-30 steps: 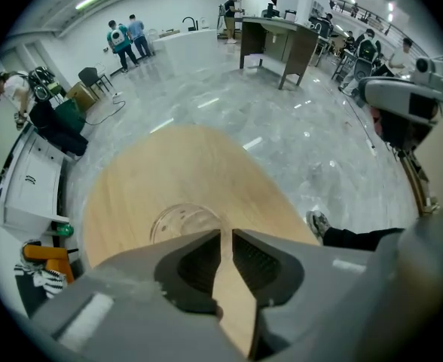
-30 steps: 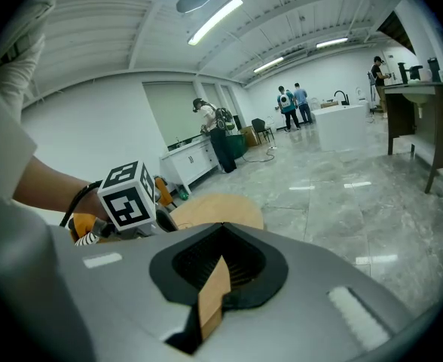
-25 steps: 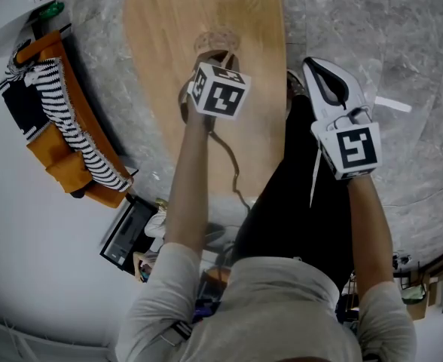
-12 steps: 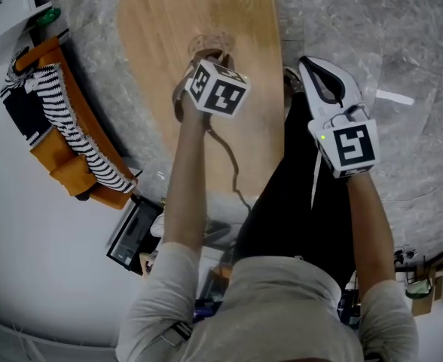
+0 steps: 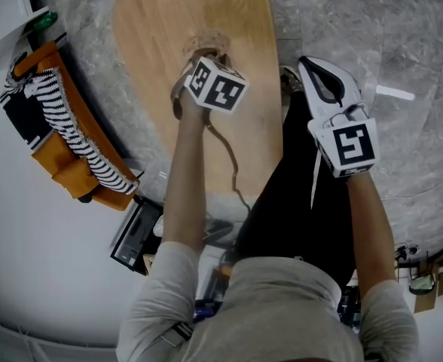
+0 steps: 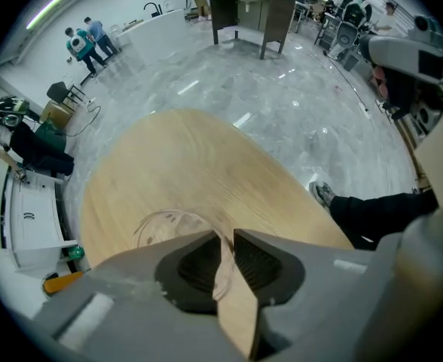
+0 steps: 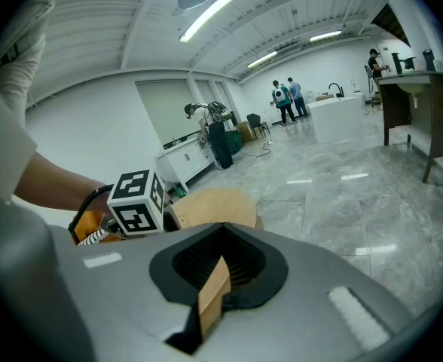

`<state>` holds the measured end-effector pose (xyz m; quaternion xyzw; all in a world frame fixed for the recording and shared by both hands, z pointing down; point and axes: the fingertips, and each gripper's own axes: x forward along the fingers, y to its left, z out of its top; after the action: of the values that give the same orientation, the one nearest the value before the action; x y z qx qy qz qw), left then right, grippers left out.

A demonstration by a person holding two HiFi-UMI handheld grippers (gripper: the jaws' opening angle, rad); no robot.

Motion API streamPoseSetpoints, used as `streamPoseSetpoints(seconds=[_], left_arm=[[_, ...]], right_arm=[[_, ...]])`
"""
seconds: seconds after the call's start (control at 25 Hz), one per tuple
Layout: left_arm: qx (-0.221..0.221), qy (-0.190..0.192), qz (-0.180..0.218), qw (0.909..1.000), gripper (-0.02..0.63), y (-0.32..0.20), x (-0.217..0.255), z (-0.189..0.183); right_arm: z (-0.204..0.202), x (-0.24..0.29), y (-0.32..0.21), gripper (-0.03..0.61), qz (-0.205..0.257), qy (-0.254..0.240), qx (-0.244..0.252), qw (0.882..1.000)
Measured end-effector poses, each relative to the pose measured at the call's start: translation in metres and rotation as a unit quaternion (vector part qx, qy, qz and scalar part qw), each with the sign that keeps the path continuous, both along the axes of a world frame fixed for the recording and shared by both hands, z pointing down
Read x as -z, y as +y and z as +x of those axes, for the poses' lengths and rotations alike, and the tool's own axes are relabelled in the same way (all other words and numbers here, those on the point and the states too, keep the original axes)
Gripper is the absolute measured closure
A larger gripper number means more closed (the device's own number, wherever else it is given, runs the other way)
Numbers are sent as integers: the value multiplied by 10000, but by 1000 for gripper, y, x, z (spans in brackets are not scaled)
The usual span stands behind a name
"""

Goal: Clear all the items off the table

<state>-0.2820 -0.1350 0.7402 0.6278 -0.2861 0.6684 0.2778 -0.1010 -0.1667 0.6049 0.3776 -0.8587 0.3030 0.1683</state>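
Observation:
An oval wooden table (image 5: 191, 21) (image 6: 191, 157) stands on a grey marble floor. A clear plastic cup (image 5: 205, 45) (image 6: 161, 228) is over the table, its thin wall caught between the jaws of my left gripper (image 5: 206, 55) (image 6: 225, 243), which is shut on it. Whether the cup rests on the wood or hangs just above it I cannot tell. My right gripper (image 5: 316, 70) (image 7: 220, 232) is off the table's right side above the floor, shut with nothing in it. Its view shows the left gripper's marker cube (image 7: 135, 200) beside the table (image 7: 214, 202).
An orange bag with a striped cloth (image 5: 59, 130) lies on the floor to the left of the table, with a green bottle (image 5: 44, 19) by a white cabinet. The person's shoe (image 5: 291, 80) is at the table's right edge. A dark desk (image 6: 252, 6) and people (image 6: 92, 40) are far off.
The left gripper with the cup has drifted slightly up and left in the head view. The right gripper has barely moved.

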Motion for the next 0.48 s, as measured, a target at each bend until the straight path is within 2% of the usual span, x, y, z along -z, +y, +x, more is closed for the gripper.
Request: streamPoseSetpoints(seconds=[0.48], left_arm=[[-214,-214,-182,9994,543,1,-21,-2]], right_arm=[[3,-10,0,572,-57,30,12,10000]])
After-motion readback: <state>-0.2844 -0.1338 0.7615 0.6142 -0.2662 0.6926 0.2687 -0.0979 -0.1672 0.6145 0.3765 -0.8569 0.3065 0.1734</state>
